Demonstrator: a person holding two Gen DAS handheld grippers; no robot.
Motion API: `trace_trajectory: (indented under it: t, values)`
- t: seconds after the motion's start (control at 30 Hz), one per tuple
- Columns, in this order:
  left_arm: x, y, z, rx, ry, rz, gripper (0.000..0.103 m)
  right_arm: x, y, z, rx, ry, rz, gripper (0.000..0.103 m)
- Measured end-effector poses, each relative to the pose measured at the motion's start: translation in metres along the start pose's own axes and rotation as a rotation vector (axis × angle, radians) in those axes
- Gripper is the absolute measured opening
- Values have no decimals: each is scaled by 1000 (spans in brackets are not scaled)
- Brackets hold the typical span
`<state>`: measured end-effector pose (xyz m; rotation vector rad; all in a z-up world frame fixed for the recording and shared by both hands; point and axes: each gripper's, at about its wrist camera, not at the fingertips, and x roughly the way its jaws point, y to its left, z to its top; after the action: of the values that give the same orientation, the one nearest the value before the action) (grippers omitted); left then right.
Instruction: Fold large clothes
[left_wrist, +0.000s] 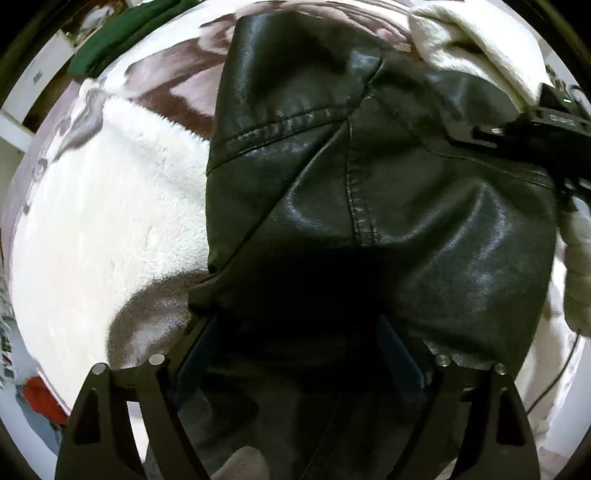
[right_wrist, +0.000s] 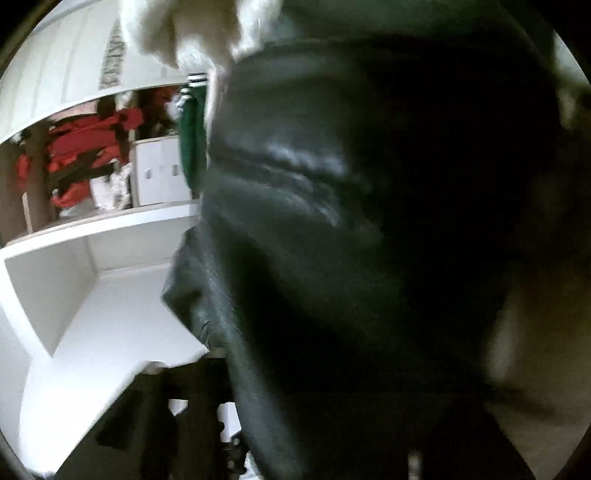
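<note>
- Two grippers in play, and we use the black leather jacket (left_wrist: 369, 192) as our landmark.
- It's spread over white fleece (left_wrist: 110, 221), which sticks out to its left in the left wrist view.
- Our left gripper (left_wrist: 295, 369) points straight down over the jacket's near edge, jaws wide, leather between them but no squeeze.
- Our right gripper (right_wrist: 236, 435) is mostly buried behind the jacket (right_wrist: 351, 221) and blurred, so we can't tell its jaws.
- White shelves (right_wrist: 110, 258) with red stuff (right_wrist: 85, 147) show left of the jacket.
</note>
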<state>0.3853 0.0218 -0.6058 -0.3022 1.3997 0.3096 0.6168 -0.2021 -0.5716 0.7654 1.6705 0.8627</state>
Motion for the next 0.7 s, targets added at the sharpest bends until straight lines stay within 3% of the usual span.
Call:
trace_trajectory:
  t: [0.1, 0.33, 0.5, 0.57, 0.7]
  values:
    - [2, 7, 4, -24, 7, -33, 89, -15, 29, -15, -51, -70, 6, 16]
    - [-4, 30, -1, -91, 4, -122, 91, -38, 105, -77, -353, -132, -83, 15]
    - [-64, 101, -43, -335, -80, -238, 91, -38, 149, -118, -597, -185, -191, 15]
    - [-81, 136, -69, -435, -101, -221, 91, -35, 165, -141, -705, -193, -235, 15]
    - [-107, 206, -135, -596, -112, -91, 91, -18, 195, -197, -954, -206, -329, 15]
